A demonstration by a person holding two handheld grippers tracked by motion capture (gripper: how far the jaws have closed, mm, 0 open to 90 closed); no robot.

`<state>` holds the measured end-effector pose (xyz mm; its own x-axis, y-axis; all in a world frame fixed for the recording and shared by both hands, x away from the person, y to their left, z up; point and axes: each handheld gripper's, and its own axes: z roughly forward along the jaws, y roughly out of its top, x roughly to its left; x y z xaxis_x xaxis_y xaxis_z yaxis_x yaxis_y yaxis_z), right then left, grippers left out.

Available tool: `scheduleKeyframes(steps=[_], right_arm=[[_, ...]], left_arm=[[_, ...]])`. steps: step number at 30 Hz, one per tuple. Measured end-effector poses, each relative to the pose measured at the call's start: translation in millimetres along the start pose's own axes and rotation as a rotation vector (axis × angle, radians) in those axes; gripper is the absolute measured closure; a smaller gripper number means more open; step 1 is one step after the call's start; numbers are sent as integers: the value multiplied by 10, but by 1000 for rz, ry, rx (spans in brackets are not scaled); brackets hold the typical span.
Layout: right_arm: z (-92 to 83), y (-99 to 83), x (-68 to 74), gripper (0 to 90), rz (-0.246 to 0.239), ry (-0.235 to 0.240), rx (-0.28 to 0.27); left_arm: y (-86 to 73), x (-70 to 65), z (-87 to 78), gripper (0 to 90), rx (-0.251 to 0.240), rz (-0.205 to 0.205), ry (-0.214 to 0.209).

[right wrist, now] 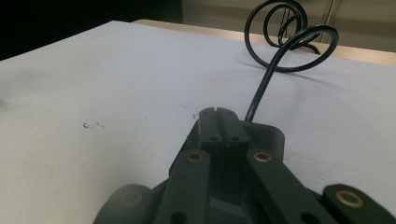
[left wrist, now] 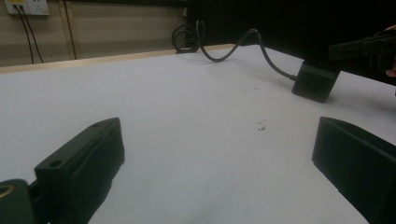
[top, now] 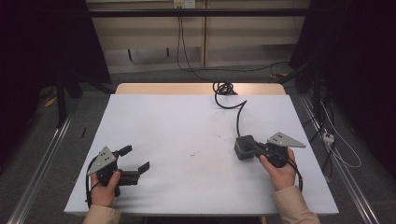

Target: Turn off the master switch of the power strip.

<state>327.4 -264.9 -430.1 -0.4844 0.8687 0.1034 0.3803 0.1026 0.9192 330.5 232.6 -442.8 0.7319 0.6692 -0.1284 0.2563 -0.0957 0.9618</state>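
Two hand-held grippers rest low over a white table, the left spread wide and the right closed above a black power adapter.

At the left, the left gripper (top: pixel 135 158) sits near the table's (top: pixel 187 126) front-left corner, just in from the left edge, its jaws standing far apart with nothing between them. From there a broad bare stretch of white surface runs across the middle, marked only by a small dark speck (top: pixel 192 154). Right of centre lies the black power adapter (top: pixel 243 147), flat on the table, well in from the right edge. The right gripper (top: pixel 254 148) has its jaws pressed together with no gap, their tips lying over the adapter's top; no grip on it shows. The adapter's cable (top: pixel 239 112) curves toward the far edge and ends in a coil (top: pixel 223 87) there.
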Motion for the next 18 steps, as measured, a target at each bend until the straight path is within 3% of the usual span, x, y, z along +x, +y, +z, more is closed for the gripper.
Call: scheduleKeyframes(steps=[6,18], right_arm=[[-2,-4,-8,900,18,0,2],[-6,-22,-21,900,2,-10,21]], left_arm=[[0,-2,0,21,-1,-2,-1],[2,2,-4,21,-1,1,1]])
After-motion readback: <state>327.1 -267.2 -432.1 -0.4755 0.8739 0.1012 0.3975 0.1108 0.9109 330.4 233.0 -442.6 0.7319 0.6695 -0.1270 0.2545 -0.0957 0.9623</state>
